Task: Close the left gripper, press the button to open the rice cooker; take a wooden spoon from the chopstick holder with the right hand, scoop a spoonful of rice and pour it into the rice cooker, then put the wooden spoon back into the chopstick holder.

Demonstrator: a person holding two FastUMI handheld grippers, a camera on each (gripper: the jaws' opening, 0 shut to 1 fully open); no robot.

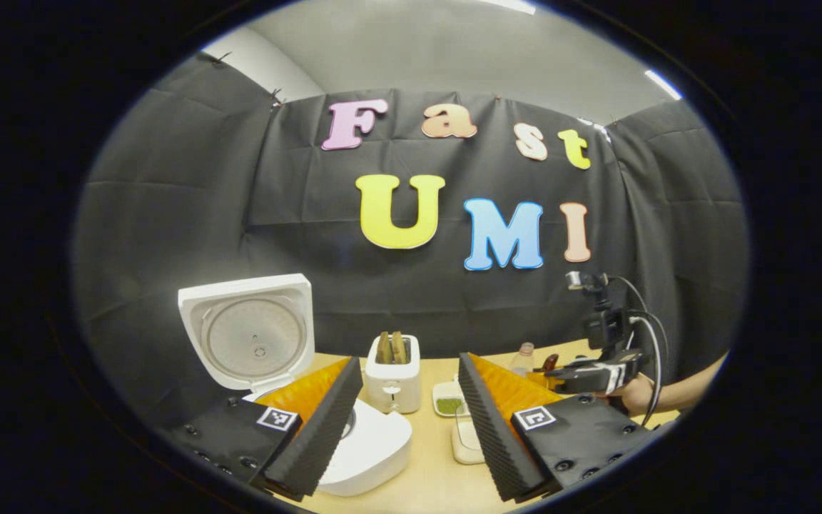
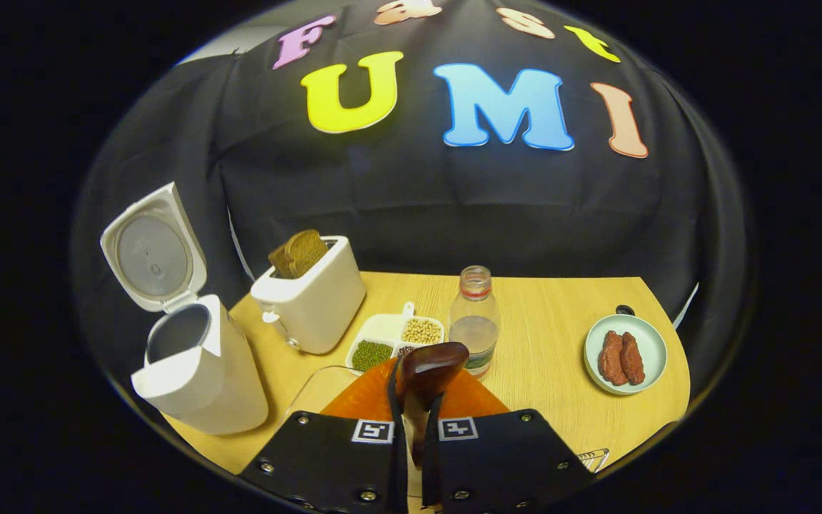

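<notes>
Right gripper view: right gripper (image 2: 413,428) clamped on wooden spoon (image 2: 425,371), held above table (image 2: 546,335). Beyond it, divided tray (image 2: 389,330) with green beans and soybeans, toaster (image 2: 311,300) holding bread, rice cooker (image 2: 193,364) open. Left gripper (image 1: 411,414) fingers apart, empty.

Rice cooker open, spoon held

The white rice cooker (image 2: 193,371) is seen at the tabletop's left edge, lid raised upright; the dark glossy wooden spoon (image 2: 429,371) is clamped bowl-forward above the front edge.

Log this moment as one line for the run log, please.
rice cooker: lid open | right gripper: shut on wooden spoon | left gripper: open, near cooker
</notes>
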